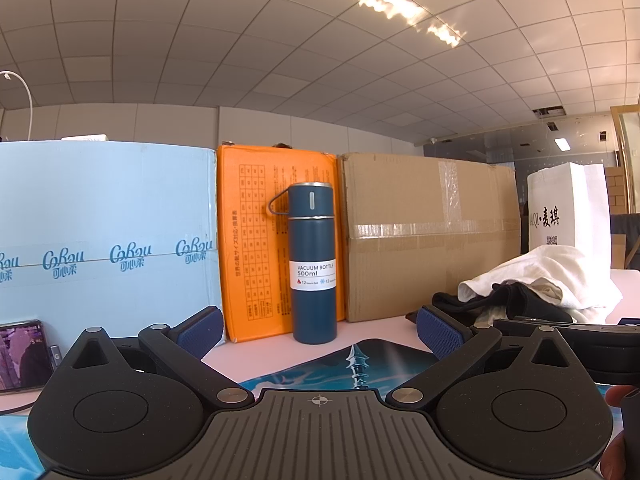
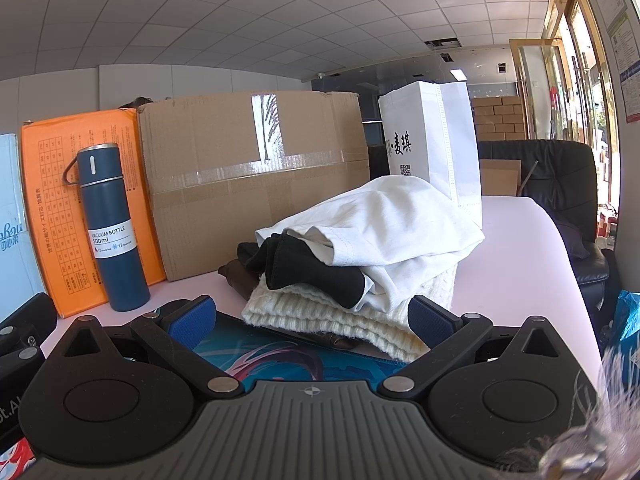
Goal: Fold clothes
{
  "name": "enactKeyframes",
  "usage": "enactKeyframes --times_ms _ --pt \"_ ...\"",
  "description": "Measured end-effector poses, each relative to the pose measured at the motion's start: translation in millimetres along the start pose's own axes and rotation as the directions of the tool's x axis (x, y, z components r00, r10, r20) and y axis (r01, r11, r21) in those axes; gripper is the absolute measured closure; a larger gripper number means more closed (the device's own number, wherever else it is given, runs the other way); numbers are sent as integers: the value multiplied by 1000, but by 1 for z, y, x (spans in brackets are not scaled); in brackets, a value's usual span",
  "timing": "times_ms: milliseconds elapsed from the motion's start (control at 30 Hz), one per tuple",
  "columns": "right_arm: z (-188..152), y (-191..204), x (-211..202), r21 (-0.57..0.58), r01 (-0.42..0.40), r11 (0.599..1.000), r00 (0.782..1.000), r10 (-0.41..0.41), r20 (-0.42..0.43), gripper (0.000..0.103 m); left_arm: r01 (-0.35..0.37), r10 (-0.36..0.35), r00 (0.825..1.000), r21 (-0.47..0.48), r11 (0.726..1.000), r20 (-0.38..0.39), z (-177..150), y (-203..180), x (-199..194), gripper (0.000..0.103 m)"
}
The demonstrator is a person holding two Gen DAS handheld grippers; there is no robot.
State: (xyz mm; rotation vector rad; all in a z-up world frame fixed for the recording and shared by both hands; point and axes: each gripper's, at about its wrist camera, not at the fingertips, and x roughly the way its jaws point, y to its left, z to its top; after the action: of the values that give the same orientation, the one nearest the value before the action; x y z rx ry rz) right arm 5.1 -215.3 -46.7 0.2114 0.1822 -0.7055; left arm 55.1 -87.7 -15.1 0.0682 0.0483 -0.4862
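Observation:
A heap of clothes lies on the pale table: a white garment (image 2: 396, 224) on top, a black one (image 2: 308, 264) tucked under it, and a cream knitted one (image 2: 320, 308) at the bottom. My right gripper (image 2: 312, 318) is open just in front of the heap, with the cream knit reaching between its blue pads and nothing gripped. In the left wrist view the same heap (image 1: 552, 276) lies to the right beyond my open, empty left gripper (image 1: 320, 330), which faces a blue vacuum bottle (image 1: 313, 264).
Along the back stand a light blue box (image 1: 104, 224), an orange box (image 1: 256, 232), a brown carton (image 2: 256, 176) and a white paper bag (image 2: 436, 144). A printed mat (image 1: 360, 364) lies under the grippers, a phone (image 1: 22, 354) at far left, a black chair (image 2: 560, 192) beyond the table's right edge.

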Motion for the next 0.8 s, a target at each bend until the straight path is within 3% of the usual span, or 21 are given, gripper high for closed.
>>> enactKeyframes --times_ms 800 --pt "0 0 0 0 0 1000 1000 0 0 0 -2 2 1000 -4 1000 -3 0 0 1 0"
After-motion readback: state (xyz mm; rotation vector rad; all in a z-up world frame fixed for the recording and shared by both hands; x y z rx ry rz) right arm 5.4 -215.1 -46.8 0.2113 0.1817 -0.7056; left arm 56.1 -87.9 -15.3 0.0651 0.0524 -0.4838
